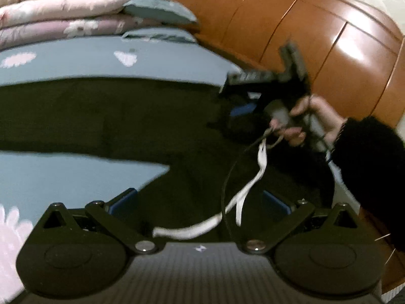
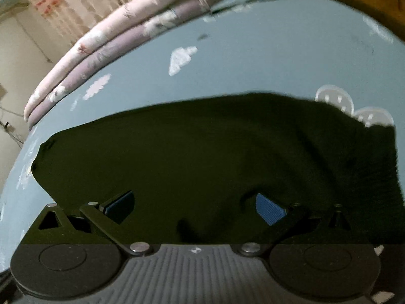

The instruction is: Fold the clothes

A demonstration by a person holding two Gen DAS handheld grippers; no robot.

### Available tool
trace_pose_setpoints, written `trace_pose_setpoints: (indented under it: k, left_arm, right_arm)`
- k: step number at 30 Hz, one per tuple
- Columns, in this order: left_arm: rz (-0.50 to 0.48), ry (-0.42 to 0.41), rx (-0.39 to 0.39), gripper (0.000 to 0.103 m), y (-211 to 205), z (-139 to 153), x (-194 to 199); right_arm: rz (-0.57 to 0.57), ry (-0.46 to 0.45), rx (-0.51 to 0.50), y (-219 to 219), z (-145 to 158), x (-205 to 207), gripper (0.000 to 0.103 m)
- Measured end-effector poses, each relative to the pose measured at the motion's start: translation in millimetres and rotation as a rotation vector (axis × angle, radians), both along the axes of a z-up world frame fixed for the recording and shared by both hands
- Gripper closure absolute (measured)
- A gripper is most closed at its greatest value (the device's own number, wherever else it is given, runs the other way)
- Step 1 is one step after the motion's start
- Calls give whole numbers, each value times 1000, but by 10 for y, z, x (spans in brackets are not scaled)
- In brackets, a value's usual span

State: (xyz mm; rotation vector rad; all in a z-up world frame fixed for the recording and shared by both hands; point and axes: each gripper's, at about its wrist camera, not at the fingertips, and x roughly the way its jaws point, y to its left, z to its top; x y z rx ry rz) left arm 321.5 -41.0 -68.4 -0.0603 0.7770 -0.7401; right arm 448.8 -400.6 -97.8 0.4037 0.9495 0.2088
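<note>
The dark garment (image 2: pixel 202 152) is lying spread on the bed (image 2: pixel 253 63), mostly flat, with a long part running off to the left in my left view and a bunched bit on the right. I honestly can't see a clean fold in it yet, so I'd say we're at the start: laid out, folding all still to do.

My left hand-held gripper (image 1: pixel 200 202) hangs just over the near part of the garment, jaws spread wide, nothing in them. A white strap (image 1: pixel 243 197) and a thin black cord dangle across in front of it, so that's a snag risk. My right hand-held gripper (image 2: pixel 195 205) is also spread wide, sitting low on the cloth with fabric humped up between the pads (image 2: pixel 268 209), but not pinched as far as I can tell. The hand (image 1: pixel 314 119) holding it shows over the garment's right end.

Room-wise: plenty of bare sheet beyond the far edge and at front left. Stacked quilts (image 1: pixel 76 12) sit at the far side, well apart, and the wooden headboard (image 1: pixel 329 50) crowds the right.
</note>
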Motion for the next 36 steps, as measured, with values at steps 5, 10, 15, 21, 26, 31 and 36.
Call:
trace_pose_setpoints:
  k: [5,10,15,21,26,31,36]
  left_arm:
    - [-80,-17,34,1,-122,15,111]
    - [-122,26,27,1,-173,-124,156]
    - [-136,23,17,1,-183,-134,123]
    - [-156,50,3,1,-150,-148,152]
    - [-149,39,17,1,-189,-119,157]
    - [-176,-47,1,1,-213,-1,40]
    - [-197,-163,33,1,-183,60,-87]
  right_arm:
    - [-59,43,-146,-132,-91,-173,0]
    - [-82,68,-147,-207,14,-228,0]
    - [32,68,-25,162,47,-128,0]
    - [54,138,-161,289,-148,-134,0]
    - [-5,159,-232,227,-35,-250,0]
    - [46,62,-225,447,258,-373,0]
    - [149,-51,-266,870,524,-221,0]
